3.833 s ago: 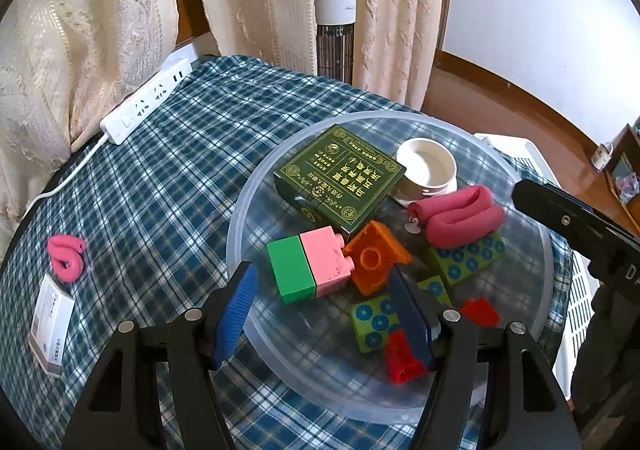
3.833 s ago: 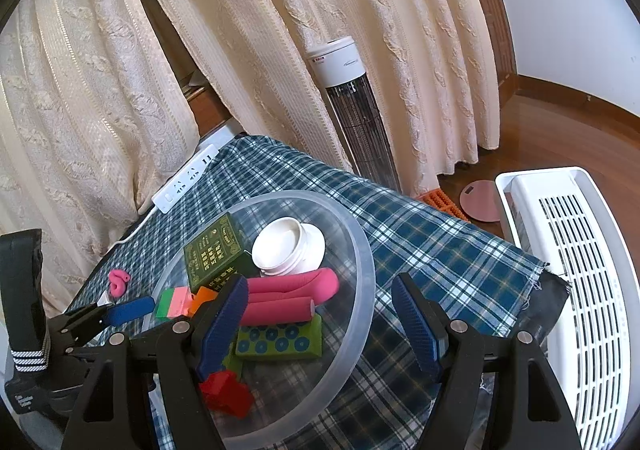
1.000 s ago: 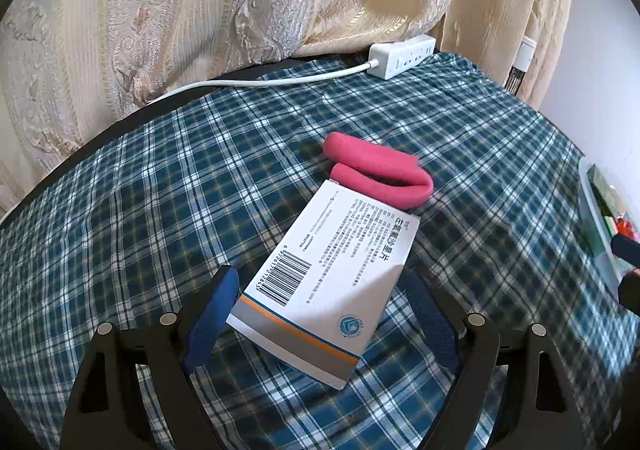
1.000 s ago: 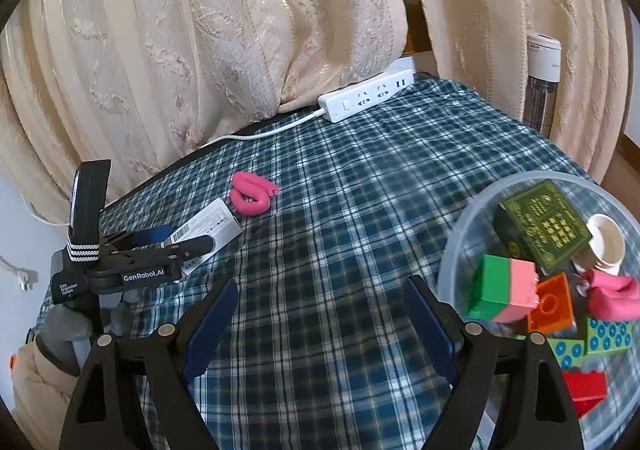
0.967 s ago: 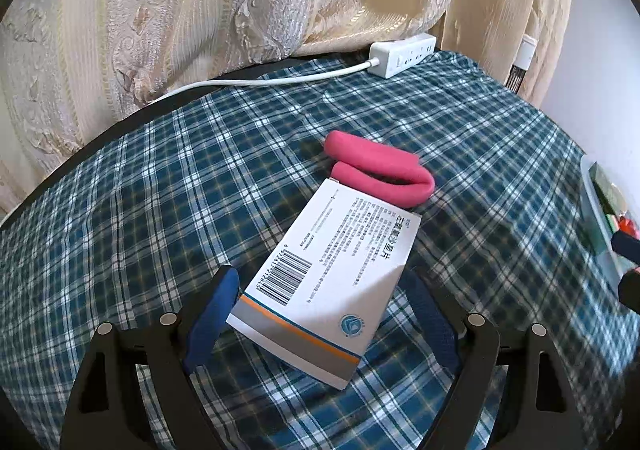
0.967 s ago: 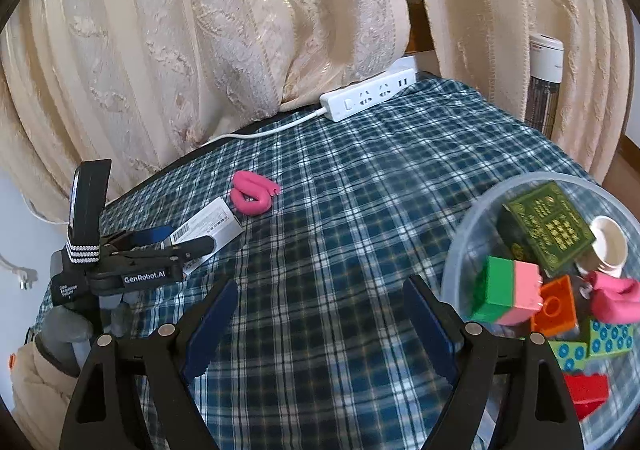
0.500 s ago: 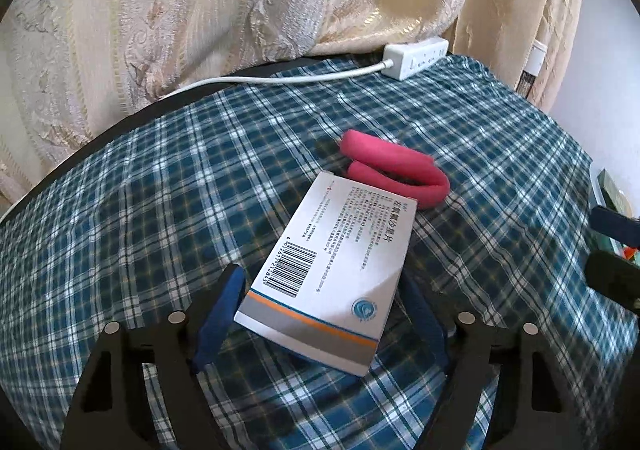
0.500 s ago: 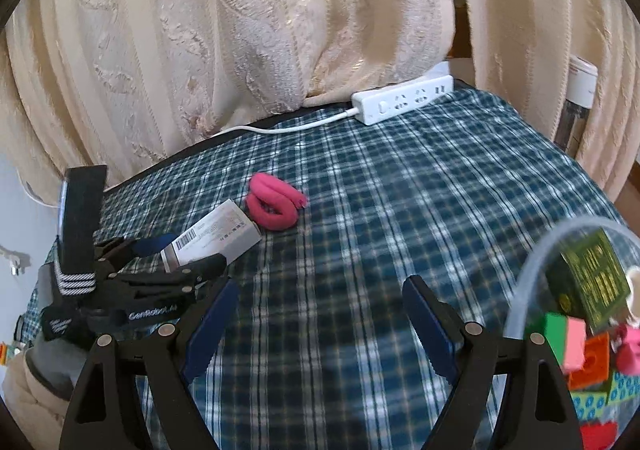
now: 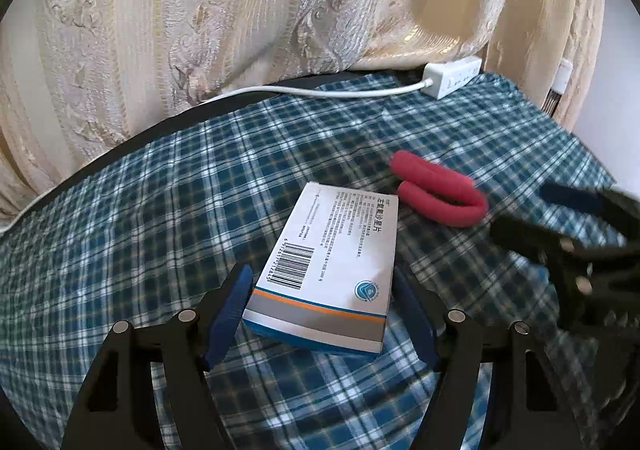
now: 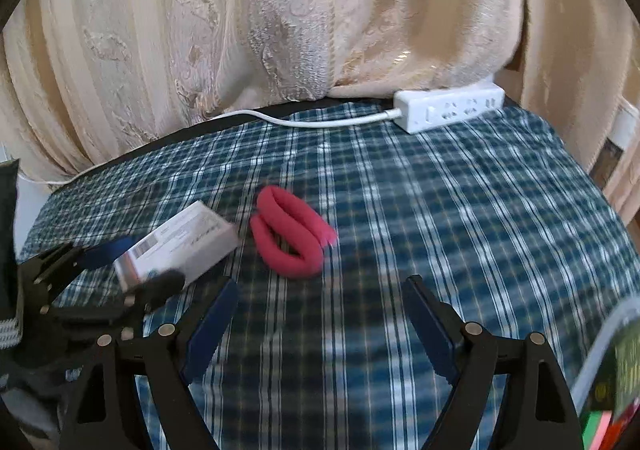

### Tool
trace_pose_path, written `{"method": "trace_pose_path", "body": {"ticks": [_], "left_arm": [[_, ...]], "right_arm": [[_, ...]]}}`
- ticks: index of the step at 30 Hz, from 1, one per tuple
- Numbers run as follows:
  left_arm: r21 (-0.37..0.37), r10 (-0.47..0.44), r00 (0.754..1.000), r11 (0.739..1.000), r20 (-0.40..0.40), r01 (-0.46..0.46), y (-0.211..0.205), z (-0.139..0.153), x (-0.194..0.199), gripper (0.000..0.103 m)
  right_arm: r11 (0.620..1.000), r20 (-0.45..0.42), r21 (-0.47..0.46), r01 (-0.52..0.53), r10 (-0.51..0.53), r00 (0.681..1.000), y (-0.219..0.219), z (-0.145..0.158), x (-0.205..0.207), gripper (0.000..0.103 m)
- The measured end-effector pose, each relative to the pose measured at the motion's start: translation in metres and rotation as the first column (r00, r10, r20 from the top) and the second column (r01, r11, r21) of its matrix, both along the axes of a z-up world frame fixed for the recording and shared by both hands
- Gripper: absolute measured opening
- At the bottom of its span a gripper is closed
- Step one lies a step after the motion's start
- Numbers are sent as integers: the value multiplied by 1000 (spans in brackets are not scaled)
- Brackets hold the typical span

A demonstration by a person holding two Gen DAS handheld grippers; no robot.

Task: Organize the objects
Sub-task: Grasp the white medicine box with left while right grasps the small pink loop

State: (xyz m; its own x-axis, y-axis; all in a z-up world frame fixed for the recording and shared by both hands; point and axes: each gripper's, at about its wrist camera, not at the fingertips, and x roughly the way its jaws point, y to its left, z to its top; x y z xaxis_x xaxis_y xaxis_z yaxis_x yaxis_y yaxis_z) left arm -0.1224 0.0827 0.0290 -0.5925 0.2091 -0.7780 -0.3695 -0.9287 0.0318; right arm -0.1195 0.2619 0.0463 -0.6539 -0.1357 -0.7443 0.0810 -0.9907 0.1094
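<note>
A white medicine box (image 9: 332, 266) with a barcode lies on the blue plaid tablecloth. My left gripper (image 9: 322, 298) straddles its near end, blue pads on both sides, the right one touching, a sliver of gap on the left. The box also shows in the right wrist view (image 10: 180, 246). A folded red foam roll (image 9: 438, 195) lies just beyond the box; in the right wrist view the roll (image 10: 290, 238) is ahead of my right gripper (image 10: 320, 308), which is open and empty above the cloth.
A white power strip (image 10: 448, 109) with its cable lies at the table's far edge against cream curtains (image 10: 280, 17). The clear bowl's rim (image 10: 600, 350), with a green box and blocks inside, shows at the right. The right gripper (image 9: 568, 234) appears blurred in the left wrist view.
My left gripper's fingers have narrowed around the medicine box. My right gripper has swung left from the bowl toward the red roll and now shows in the left wrist view.
</note>
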Motion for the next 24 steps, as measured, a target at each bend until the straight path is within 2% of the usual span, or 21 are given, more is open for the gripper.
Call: {"method": "trace_pose_path", "body": {"ticks": [10, 22, 24], "left_arm": [[-26, 55, 998, 998, 29, -54, -13, -9, -13, 73], [-3, 73, 996, 997, 51, -73, -17, -14, -19, 75], [0, 78, 996, 997, 52, -78, -17, -14, -21, 75]], "right_arm": [[988, 31, 88, -129, 127, 991, -26, -11, -38, 87], [981, 79, 117, -155, 147, 986, -31, -30, -62, 87], [980, 71, 117, -162, 154, 986, -33, -29, -61, 82]]}}
